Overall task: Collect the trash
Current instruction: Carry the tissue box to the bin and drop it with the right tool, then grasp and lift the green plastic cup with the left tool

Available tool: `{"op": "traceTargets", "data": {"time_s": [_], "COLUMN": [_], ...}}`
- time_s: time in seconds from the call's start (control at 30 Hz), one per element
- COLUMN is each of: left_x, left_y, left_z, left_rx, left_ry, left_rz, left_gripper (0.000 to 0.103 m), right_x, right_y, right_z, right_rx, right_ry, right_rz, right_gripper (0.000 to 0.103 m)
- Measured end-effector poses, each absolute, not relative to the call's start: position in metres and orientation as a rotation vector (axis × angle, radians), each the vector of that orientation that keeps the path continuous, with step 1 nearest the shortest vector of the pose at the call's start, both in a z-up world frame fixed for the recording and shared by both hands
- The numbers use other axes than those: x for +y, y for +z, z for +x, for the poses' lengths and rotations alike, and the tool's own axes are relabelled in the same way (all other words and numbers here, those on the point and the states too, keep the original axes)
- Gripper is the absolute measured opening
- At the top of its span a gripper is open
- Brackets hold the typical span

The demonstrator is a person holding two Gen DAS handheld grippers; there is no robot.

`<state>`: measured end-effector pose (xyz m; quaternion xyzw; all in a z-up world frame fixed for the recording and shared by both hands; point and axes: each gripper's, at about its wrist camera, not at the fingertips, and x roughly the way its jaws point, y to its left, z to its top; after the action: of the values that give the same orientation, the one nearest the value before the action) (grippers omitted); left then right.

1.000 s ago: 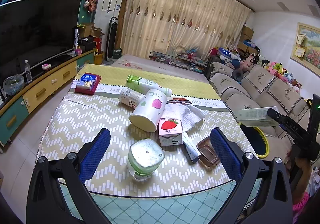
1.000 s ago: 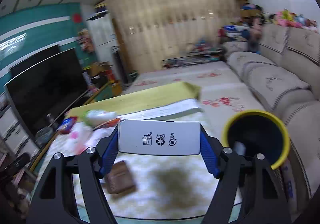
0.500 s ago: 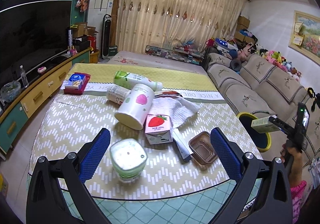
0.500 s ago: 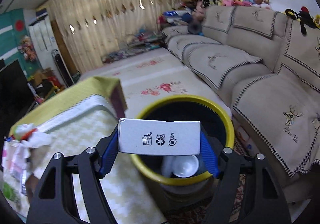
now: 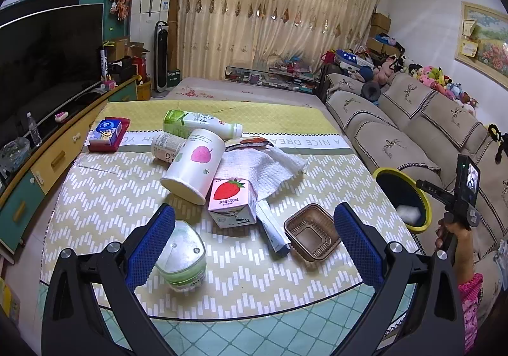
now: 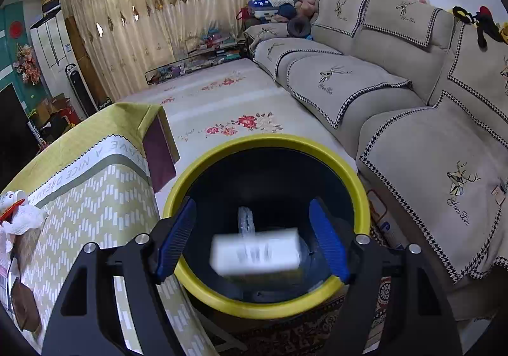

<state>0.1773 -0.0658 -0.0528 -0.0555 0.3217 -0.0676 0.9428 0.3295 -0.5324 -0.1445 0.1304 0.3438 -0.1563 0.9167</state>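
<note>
My right gripper (image 6: 254,241) is open above the yellow-rimmed black bin (image 6: 355,178). A white carton (image 6: 257,253) is blurred, falling free between the fingers into the bin; it also shows in the left wrist view (image 5: 408,213) inside the bin (image 5: 382,171). My left gripper (image 5: 254,245) is open and empty over the table's near edge. Before it lie a green-lidded jar (image 5: 182,254), a strawberry milk carton (image 5: 231,202), a brown plastic tray (image 5: 312,237), a white paper cup (image 5: 193,168), a tube (image 5: 273,229), a tissue (image 5: 260,165) and two bottles (image 5: 200,122).
A red and blue box (image 5: 108,134) lies at the table's far left. The beige sofa (image 6: 412,102) stands right of the bin. A TV cabinet (image 5: 47,153) runs along the left. The tablecloth edge (image 6: 95,197) is left of the bin.
My right gripper carried the white carton from the table over the bin, then opened and let it drop. My left gripper drew back slightly from the table.
</note>
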Motion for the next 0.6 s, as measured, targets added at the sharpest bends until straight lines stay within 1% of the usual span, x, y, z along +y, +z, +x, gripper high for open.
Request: {"op": "traceTargets", "data": {"time_s": [0.07, 0.17, 0.43, 0.6], "left_x": [-0.065, -0.064, -0.046, -0.031], "left_y": [-0.054, -0.054, -0.052, -0.061], "left_z": [0.178, 0.178, 0.168, 0.159], "left_rx": [0.657, 0.658, 0.631, 0.654], "left_ry": [-0.137, -0.135, -0.097, -0.044], "left_rz": [-0.114, -0.119, -0.127, -0.128], "left_gripper": [0.098, 0.098, 0.098, 0.098], "right_x": [-0.529, -0.52, -0.495, -0.489], "right_y": [-0.14, -0.132, -0.117, -0.115], "right_z": [0.323, 0.312, 0.281, 0.272], "right_rx": [0.696, 0.673, 0.636, 0.639], "right_ry": [-0.314, -0.301, -0.249, -0.227], "right_rz": [0.269, 0.262, 0.269, 0.279], "right_gripper": [0.07, 0.074, 0.074, 0.075]}}
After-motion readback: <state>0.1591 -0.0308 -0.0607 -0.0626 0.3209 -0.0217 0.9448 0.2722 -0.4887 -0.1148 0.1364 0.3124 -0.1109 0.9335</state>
